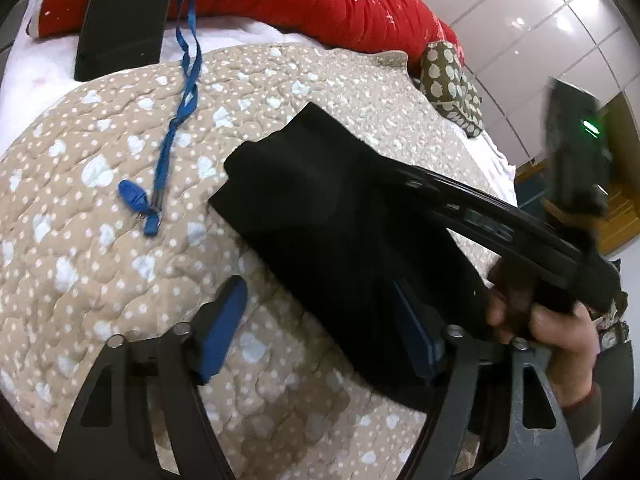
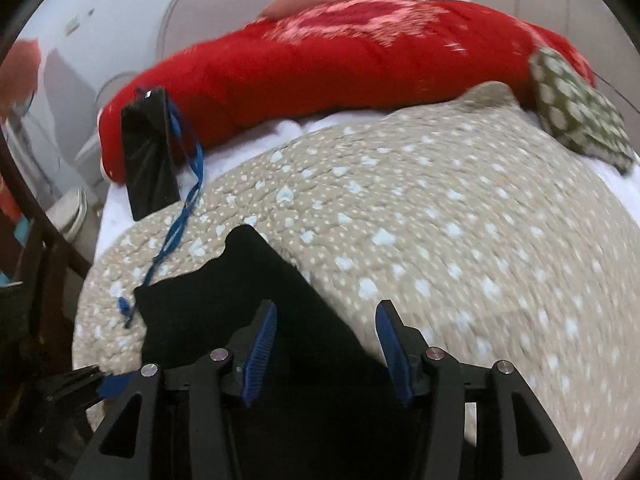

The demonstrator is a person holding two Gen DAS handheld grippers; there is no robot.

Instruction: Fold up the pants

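The black pants (image 1: 332, 216) lie folded on the quilt (image 1: 100, 240). The left gripper (image 1: 320, 332) and the right gripper (image 2: 326, 344) hang over them — both gape, pads clear of cloth.

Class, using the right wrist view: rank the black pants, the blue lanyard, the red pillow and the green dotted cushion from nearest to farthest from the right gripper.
1. Black pants: directly under the right gripper, between its open fingers.
2. Blue lanyard: left, beside the pants.
3. Green dotted cushion and red pillow: both at the far end of the bed, cushion right; too close to call.
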